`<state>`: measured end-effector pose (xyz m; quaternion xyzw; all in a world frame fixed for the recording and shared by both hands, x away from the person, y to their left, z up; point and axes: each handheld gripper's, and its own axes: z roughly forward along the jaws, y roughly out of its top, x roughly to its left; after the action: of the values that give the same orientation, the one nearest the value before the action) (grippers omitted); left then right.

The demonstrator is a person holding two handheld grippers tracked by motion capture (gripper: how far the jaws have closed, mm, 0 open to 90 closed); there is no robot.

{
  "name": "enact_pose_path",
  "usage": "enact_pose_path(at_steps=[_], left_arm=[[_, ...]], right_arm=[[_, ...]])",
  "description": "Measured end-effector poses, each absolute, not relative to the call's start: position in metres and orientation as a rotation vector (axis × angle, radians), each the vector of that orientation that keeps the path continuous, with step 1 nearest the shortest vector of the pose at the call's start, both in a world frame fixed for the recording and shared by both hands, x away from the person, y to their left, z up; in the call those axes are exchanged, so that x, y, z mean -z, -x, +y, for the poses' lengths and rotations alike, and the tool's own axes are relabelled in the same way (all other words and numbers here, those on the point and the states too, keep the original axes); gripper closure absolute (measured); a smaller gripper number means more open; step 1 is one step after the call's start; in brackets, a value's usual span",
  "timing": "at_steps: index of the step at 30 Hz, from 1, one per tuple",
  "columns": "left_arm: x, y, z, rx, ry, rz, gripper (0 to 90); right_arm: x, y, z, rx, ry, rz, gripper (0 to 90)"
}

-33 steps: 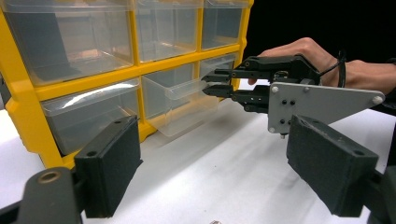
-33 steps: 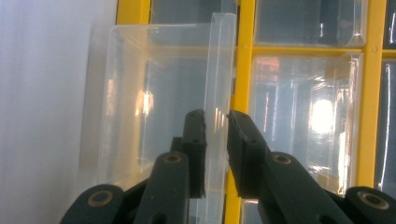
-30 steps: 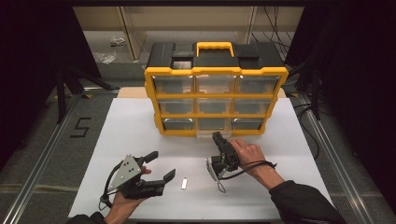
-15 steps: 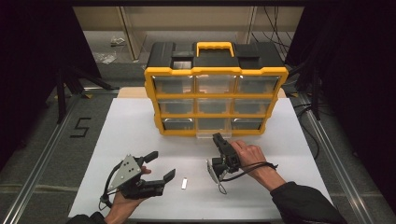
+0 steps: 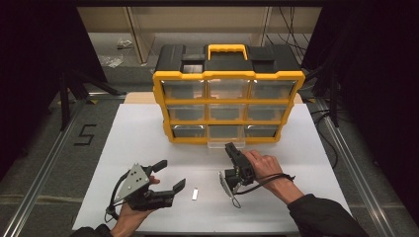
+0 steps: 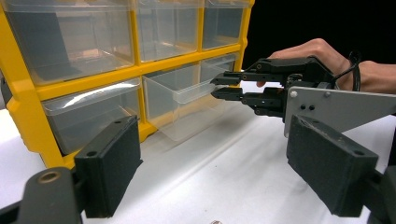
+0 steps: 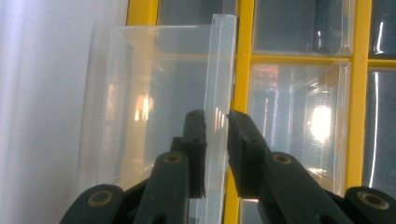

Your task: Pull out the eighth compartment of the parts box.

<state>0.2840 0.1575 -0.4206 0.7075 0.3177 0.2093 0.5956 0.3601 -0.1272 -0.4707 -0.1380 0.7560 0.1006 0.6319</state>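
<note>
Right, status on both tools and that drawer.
Right tool clamped on clear drawer's front lip, drawer part-way out of the yellow cabinet. Left tool open, empty. Small metal piece lies between.

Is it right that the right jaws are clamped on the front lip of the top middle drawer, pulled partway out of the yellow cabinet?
Not quite. The right gripper grips the front lip of the bottom middle drawer, not the top one. The high view shows that drawer sticking out of the yellow cabinet at table level; the rest is right.

Both grippers are matte black: the left gripper [image 5: 170, 180] carries a grey three-cornered plate and broad square pads [image 6: 110, 161], the right gripper [image 5: 228, 146] slim jaws with brass-coloured pivots. Black cables trail; dark sleeve [image 5: 323, 217].
</note>
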Motion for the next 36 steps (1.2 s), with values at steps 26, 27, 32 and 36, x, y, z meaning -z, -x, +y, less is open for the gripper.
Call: enact_pose_path(at_steps=[26, 27, 32, 36], left_arm=[[0.421, -0.284, 0.158, -0.487, -1.644, 0.739, 17.4], [0.421, -0.284, 0.158, -0.487, -1.644, 0.740, 17.4], [0.421, -0.284, 0.158, -0.487, -1.643, 0.740, 17.4], [0.421, -0.284, 0.158, -0.486, -1.644, 0.740, 17.4]], right_arm=[[0.470, -0.352, -0.129, -0.241, 0.333, 1.730, 78.2], [0.470, -0.351, -0.129, -0.241, 0.336, 1.728, 78.2], [0.470, -0.350, -0.129, -0.241, 0.336, 1.731, 78.2], [0.470, -0.349, -0.130, -0.243, 0.338, 1.730, 78.2]])
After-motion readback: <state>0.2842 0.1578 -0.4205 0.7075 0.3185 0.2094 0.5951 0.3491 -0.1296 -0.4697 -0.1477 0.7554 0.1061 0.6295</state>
